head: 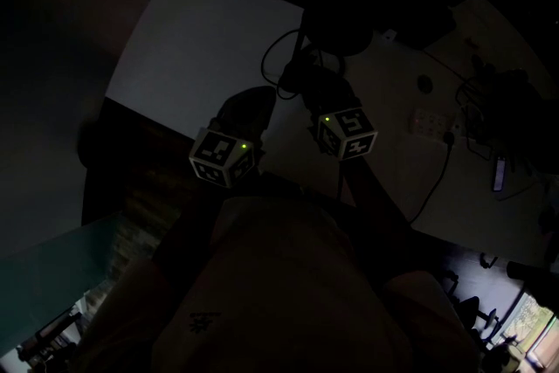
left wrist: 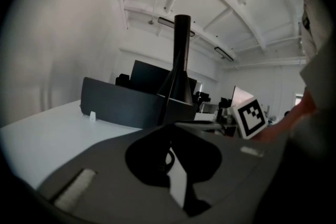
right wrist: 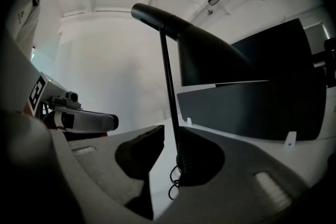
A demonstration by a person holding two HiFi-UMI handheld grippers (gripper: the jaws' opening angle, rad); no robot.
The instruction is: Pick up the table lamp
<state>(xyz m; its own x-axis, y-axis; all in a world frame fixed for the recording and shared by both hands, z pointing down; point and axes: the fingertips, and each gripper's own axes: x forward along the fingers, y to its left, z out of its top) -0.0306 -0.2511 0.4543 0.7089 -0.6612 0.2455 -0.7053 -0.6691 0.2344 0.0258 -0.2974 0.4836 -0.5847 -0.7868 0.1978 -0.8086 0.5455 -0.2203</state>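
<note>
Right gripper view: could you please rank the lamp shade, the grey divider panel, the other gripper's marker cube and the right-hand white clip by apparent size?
1. Grey divider panel and lamp shade: too alike to rank; the shade stands nearer.
2. Marker cube.
3. Right-hand white clip.

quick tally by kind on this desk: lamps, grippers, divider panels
table lamp: 1
grippers: 2 (left gripper, right gripper)
desk divider: 1
total: 4
</note>
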